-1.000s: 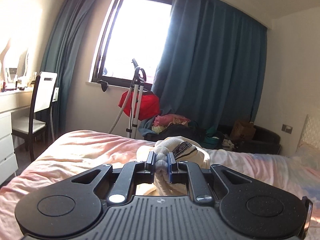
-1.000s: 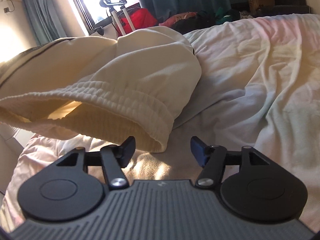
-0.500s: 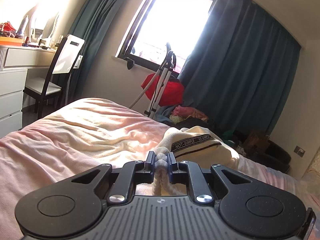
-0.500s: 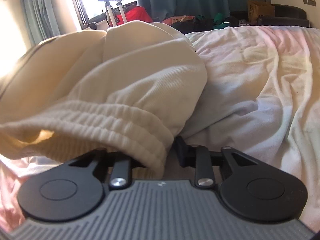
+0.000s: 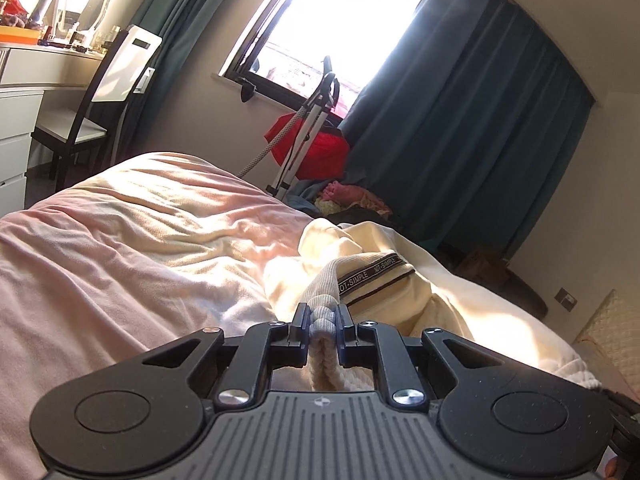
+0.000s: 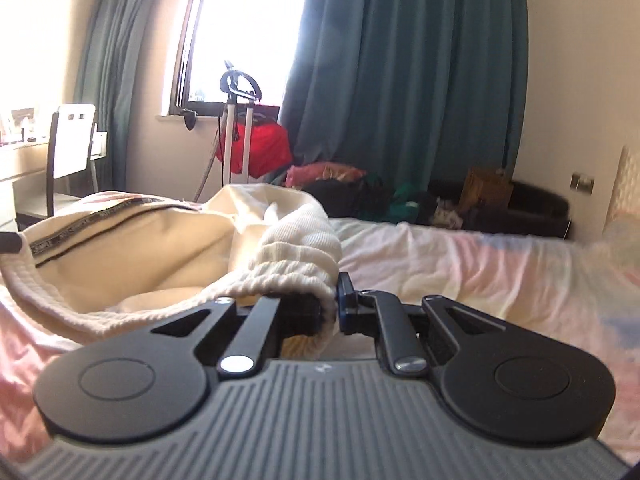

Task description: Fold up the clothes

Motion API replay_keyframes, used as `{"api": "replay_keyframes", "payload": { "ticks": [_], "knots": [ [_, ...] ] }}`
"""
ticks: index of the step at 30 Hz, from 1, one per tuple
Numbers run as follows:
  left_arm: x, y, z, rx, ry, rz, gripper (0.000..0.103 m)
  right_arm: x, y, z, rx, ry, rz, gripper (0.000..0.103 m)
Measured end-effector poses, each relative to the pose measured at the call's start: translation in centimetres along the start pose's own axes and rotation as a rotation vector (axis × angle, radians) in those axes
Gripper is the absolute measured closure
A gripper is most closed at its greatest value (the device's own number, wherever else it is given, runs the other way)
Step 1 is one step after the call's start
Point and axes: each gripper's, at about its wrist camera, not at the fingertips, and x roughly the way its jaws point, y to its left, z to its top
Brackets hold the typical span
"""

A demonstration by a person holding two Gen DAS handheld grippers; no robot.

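Lying on the pink bedspread point(image 5: 120, 248), the cream garment point(image 5: 372, 280) was bunched in a loose heap toward the middle of the bed, a dark woven band point(image 5: 370, 274) printed with pale lettering running across its upper fold. The left gripper point(image 5: 323, 320) had its two fingers pressed together on a ribbed, gathered edge of that garment, the cloth squeezed into a narrow grey-shaded wad between the pads and spilling down behind them. In the right wrist view the same cream garment point(image 6: 140, 252) stretched from the left side of the frame toward the right gripper point(image 6: 330, 304), whose fingers were clamped on the thick ribbed hem point(image 6: 296, 260); the left finger was partly buried under the fabric, while the right finger's blue-edged pad point(image 6: 343, 300) sat against the cloth. Beyond the bed stood a tall window point(image 6: 240, 32) flanked by teal curtains point(image 6: 400, 80), a garment steamer point(image 5: 308, 136) on its stand beside a red bag point(image 5: 316, 152), and a white-backed chair point(image 5: 108, 84) near a dresser point(image 5: 20, 92).
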Motion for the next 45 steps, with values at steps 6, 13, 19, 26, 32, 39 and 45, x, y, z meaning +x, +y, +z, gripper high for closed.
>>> {"api": "replay_keyframes", "payload": {
  "ticks": [6, 13, 19, 26, 32, 39, 45],
  "knots": [
    [-0.6, -0.8, -2.2, 0.057, 0.122, 0.078, 0.089, -2.2, -0.7, -2.3, 0.003, 0.152, 0.08, 0.091],
    [1.6, 0.2, -4.3, 0.136, 0.247, 0.219, 0.086, 1.5, -1.3, -5.6, 0.17, 0.449, 0.122, 0.088],
    [1.4, 0.7, -4.2, 0.12, 0.268, 0.226, 0.066, 1.1, -2.5, -7.2, 0.382, 0.518, 0.276, 0.038],
    [1.5, 0.8, -3.9, 0.055, 0.274, 0.177, 0.042, -1.2, -6.6, -7.4, 0.686, 0.422, 0.325, 0.012],
    [2.7, 0.1, -4.5, 0.07, 0.308, 0.145, 0.037, 0.5, -11.1, -10.2, 1.041, 0.398, 0.257, 0.028],
    [5.6, 0.6, -5.5, 0.108, 0.382, 0.205, 0.042, 4.4, -8.6, -12.3, 1.001, 0.551, 0.23, 0.061],
    [6.2, 2.6, -4.5, 0.035, 0.358, 0.243, 0.05, 5.7, -3.4, -10.5, 0.746, 0.578, 0.394, 0.065]
  ]
}}
